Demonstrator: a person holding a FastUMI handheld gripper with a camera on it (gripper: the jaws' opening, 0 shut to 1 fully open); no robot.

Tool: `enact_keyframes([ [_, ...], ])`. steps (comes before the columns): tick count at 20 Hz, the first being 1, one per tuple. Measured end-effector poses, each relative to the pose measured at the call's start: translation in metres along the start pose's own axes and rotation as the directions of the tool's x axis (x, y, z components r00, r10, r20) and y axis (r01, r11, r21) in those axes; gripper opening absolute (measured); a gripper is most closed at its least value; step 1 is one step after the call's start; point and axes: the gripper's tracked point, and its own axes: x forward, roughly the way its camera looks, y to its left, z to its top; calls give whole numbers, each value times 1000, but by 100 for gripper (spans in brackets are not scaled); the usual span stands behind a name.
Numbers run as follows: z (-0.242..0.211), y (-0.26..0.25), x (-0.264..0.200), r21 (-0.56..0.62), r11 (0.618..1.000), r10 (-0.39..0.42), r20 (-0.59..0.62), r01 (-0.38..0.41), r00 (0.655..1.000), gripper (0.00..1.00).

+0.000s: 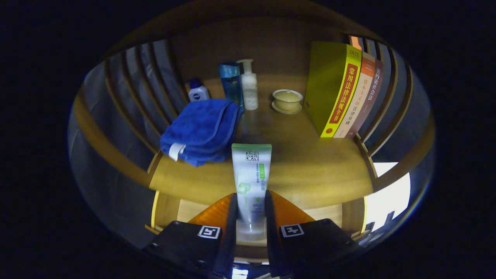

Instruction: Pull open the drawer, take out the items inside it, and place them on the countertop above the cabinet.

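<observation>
The gripper (250,217) has two long flat fingers (231,217) that run forward side by side, each mounted on a dark, blocky carriage with rounded corners. On top of each carriage sits a small square white tag printed with a black fiducial pattern (209,231). Round screw heads (201,264) show on the left carriage, near its lower edge.

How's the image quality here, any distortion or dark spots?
Gripper view: strong fisheye bend curves the side slats and countertop edge; centre is bright and sharp on the tube held in the gripper; edges fall dark; a glaring white patch beyond the right slats.
</observation>
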Motion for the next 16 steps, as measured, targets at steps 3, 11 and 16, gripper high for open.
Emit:
enact_keyframes([
  [3, 22, -14, 34, 30, 999, -47, 49, 45, 998, 43],
  [11, 19, -35, 79, 124, 989, -90, 34, 85, 995, 43],
  [16, 18, -38, 86, 129, 989, -79, 23, 75, 997, 46],
])
